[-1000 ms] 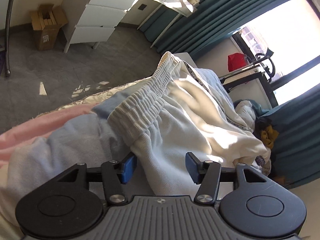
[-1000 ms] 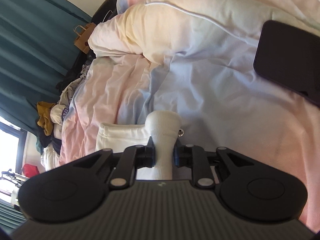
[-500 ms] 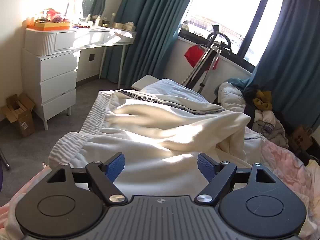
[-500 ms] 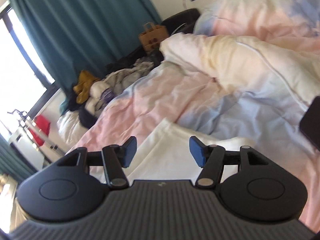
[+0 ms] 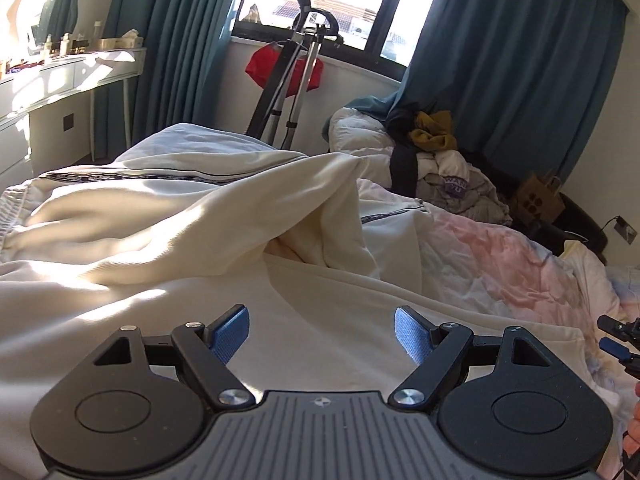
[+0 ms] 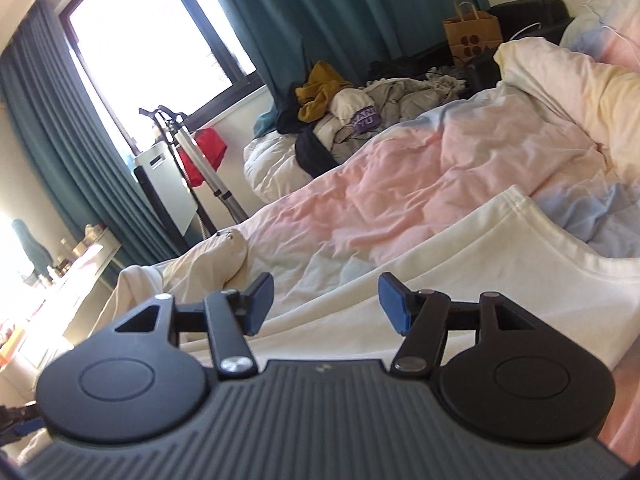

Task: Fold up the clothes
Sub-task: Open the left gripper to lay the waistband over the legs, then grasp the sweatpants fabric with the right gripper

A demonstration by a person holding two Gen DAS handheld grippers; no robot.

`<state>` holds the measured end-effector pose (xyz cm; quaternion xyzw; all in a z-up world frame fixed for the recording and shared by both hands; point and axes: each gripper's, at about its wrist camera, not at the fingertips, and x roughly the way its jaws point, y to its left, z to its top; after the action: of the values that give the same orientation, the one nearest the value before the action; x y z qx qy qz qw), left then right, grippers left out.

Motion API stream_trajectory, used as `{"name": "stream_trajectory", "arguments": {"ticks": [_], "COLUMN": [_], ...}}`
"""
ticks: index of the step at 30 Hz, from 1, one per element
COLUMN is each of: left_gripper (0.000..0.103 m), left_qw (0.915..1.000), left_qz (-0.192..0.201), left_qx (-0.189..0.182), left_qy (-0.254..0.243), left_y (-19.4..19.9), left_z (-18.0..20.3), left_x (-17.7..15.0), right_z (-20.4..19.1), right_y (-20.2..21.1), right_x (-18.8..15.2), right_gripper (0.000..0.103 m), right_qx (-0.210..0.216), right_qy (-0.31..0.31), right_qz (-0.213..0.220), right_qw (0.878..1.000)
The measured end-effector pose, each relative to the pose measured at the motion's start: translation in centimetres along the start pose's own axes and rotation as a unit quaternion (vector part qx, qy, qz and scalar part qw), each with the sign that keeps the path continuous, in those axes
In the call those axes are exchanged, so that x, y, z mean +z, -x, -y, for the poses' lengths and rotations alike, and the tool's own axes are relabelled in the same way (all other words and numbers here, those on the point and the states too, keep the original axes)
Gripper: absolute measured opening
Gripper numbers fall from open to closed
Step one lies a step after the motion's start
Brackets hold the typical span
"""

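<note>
Cream garment (image 5: 168, 240) lies w/ long axis across bed (image 5: 500, 256); L gripper (image 5: 322, 334) & R gripper (image 6: 326, 300) above it, jaws apart, empty.

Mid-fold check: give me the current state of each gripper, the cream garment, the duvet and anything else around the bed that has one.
left gripper: open, holding nothing, above the garment.
right gripper: open, holding nothing.
cream garment: lying on the bed, folded over itself, creased.
pastel duvet: rumpled, partly under the garment.
clothes pile: heaped, unfolded.
teal curtains: drawn apart, window uncovered.
paper bag: upright.
</note>
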<state>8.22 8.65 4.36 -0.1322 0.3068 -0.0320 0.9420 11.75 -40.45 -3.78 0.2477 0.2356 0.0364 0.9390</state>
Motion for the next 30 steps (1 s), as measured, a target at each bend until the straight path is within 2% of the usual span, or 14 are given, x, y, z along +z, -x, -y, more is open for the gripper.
{"name": "stream_trajectory", "arguments": {"ticks": [7, 13, 15, 19, 23, 25, 27, 29, 30], "left_gripper": [0.082, 0.082, 0.082, 0.082, 0.082, 0.082, 0.082, 0.082, 0.082], "left_qw": [0.9972, 0.9955, 0.9947, 0.9935, 0.9919, 0.9906, 0.9894, 0.9889, 0.9887], "left_qz": [-0.022, -0.038, -0.029, -0.024, -0.018, -0.019, -0.017, -0.016, -0.015], "left_qx": [-0.046, -0.069, -0.078, -0.1, -0.122, -0.135, -0.144, -0.148, -0.149], "left_qy": [-0.055, -0.052, -0.061, -0.05, -0.029, -0.013, -0.002, 0.005, 0.009], "left_y": [-8.2, -11.6, -12.1, -13.3, -14.4, -14.7, -14.9, -15.0, -14.9], "left_z": [1.9, 0.8, 0.6, -0.3, -1.5, -2.0, -2.3, -2.5, -2.5], "left_x": [-1.5, -3.2, -3.5, -4.0, -4.3, -4.2, -4.2, -4.1, -4.1], "right_z": [-1.7, -6.2, -7.8, -11.0, -13.0, -13.7, -14.0, -13.8, -13.6], "right_y": [-2.9, -11.7, -14.7, -21.6, -26.3, -27.0, -27.3, -27.0, -26.7], "right_x": [-1.5, -2.9, -3.3, -4.4, -5.6, -5.7, -5.3, -4.3, -3.6], "right_gripper": [0.062, 0.062, 0.062, 0.062, 0.061, 0.053, 0.021, 0.01, 0.009], "right_qx": [0.088, 0.118, 0.127, 0.111, 0.111, 0.113, 0.119, 0.114, 0.112], "right_qy": [0.029, 0.042, 0.046, 0.071, 0.084, 0.098, 0.106, 0.103, 0.099], "right_qz": [-0.065, -0.117, -0.134, -0.153, -0.159, -0.157, -0.163, -0.164, -0.162], "right_qw": [0.994, 0.985, 0.982, 0.979, 0.977, 0.976, 0.974, 0.974, 0.975]}}
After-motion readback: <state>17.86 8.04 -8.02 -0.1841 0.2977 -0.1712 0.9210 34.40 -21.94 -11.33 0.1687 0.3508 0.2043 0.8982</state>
